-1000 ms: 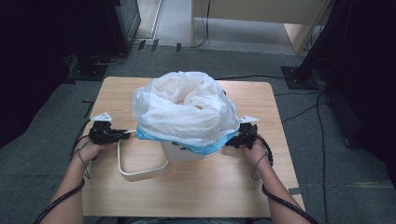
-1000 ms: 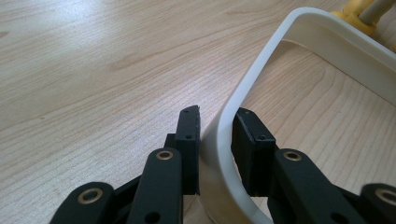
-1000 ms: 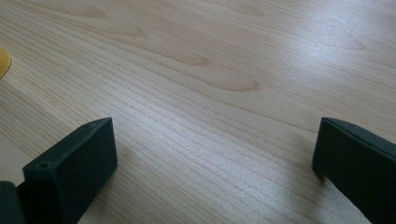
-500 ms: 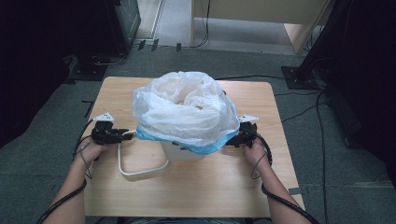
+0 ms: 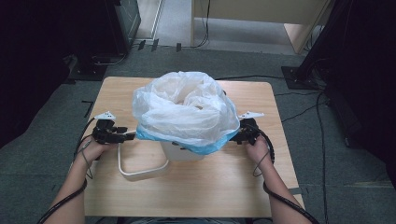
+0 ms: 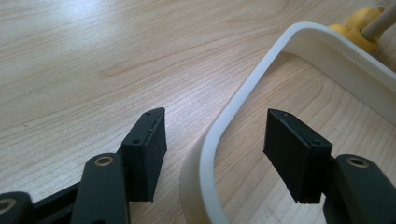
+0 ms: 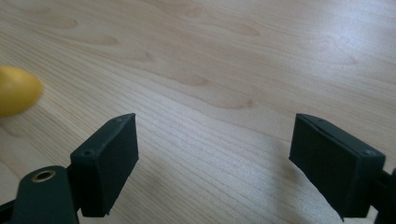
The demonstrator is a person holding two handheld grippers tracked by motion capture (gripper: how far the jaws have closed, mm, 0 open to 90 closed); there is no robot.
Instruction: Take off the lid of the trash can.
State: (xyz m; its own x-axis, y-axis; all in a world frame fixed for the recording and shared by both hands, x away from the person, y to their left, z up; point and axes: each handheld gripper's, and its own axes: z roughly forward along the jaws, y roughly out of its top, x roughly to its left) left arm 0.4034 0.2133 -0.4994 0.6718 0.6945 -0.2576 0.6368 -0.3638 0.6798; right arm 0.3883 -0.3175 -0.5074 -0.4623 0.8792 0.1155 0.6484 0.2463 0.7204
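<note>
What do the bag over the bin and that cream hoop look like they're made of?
Bag: thin translucent plastic film with a blue hem, crinkled and glossy. Cream hoop: probably rigid moulded plastic, smooth matte, with evenly rounded corners. Table: light wood or wood-grain laminate.

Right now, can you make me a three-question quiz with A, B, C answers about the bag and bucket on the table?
1. Where does the white handle lie?
A. on the floor
B. between the left gripper's jaws
C. inside the bag

2. What colour is the plastic bag's lower edge?
A. blue
B. red
C. green

3. How is the right gripper?
A. shut on the bag
B. shut on the handle
C. open

Answers: 1 B, the left gripper view shows the handle passing between the spread pads. 2 A, the high view shows a blue band over the white bucket. 3 C, its jaws stand apart over bare wooden table.
</note>
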